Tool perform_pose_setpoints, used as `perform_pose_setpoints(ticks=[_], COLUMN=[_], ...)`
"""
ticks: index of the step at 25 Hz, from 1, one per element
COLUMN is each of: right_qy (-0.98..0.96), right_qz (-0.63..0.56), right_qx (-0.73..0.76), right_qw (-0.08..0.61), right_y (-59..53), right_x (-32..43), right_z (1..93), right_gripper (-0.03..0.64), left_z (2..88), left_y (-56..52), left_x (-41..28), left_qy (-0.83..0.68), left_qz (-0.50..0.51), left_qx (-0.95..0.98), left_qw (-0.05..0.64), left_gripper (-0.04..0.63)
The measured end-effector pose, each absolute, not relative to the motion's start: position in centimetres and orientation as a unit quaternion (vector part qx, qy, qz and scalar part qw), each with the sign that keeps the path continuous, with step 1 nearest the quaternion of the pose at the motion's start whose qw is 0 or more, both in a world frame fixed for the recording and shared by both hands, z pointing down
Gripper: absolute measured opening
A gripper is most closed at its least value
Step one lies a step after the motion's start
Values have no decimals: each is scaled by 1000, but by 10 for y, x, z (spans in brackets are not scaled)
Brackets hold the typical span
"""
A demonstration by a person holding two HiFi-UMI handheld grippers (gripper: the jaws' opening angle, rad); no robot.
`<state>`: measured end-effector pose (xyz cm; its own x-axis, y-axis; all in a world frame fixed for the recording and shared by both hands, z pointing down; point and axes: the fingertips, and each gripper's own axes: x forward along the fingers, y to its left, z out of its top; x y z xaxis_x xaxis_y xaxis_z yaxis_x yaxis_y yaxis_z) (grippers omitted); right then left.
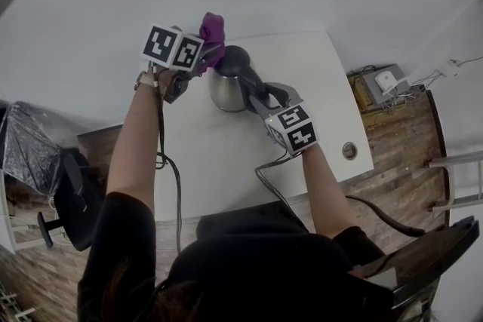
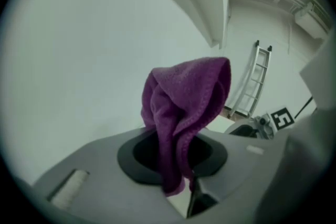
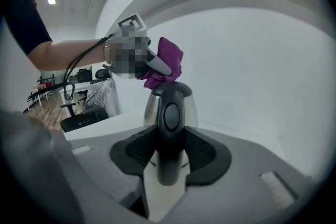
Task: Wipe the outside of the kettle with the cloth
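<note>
A steel kettle (image 1: pixel 226 87) with a black lid and handle (image 3: pixel 169 134) stands on the white table (image 1: pixel 226 162). My right gripper (image 1: pixel 260 96) is shut on that handle, the pads pressing its two sides. My left gripper (image 1: pixel 205 56) is shut on a purple cloth (image 1: pixel 212 32), held up in the air just left of and above the kettle's lid. In the left gripper view the cloth (image 2: pixel 184 113) hangs bunched from between the jaws. The right gripper view shows the cloth (image 3: pixel 164 64) right behind the lid.
A black office chair (image 1: pixel 64 200) stands left of the table. Cables (image 1: pixel 175 185) run across the table toward me. A round grommet (image 1: pixel 349 151) sits near the table's right edge, and boxes and wires (image 1: pixel 385 83) lie on the wood floor beyond it.
</note>
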<state>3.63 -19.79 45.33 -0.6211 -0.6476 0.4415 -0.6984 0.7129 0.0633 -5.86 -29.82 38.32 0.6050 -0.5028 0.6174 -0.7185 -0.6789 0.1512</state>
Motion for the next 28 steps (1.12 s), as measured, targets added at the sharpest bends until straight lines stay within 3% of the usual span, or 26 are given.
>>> perform_pose_setpoints(ticks=[7, 16, 21, 28], right_qy=[-894, -894, -894, -893], right_qz=[55, 52, 51, 50], right_qx=[382, 385, 385, 391], right_qw=[227, 222, 221, 220], right_y=[-196, -197, -195, -195], right_x=[35, 38, 38, 39], right_z=[456, 457, 455, 455], right_gripper=[163, 164, 164, 164], left_z=[393, 363, 372, 378], left_y=[-317, -301, -290, -250], left_x=[-20, 14, 10, 21], left_qy=[-326, -292, -304, -281], left_qz=[272, 254, 317, 320], left_qx=[877, 905, 890, 901], left_qw=[226, 174, 122, 83], left_gripper=[101, 100, 100, 98])
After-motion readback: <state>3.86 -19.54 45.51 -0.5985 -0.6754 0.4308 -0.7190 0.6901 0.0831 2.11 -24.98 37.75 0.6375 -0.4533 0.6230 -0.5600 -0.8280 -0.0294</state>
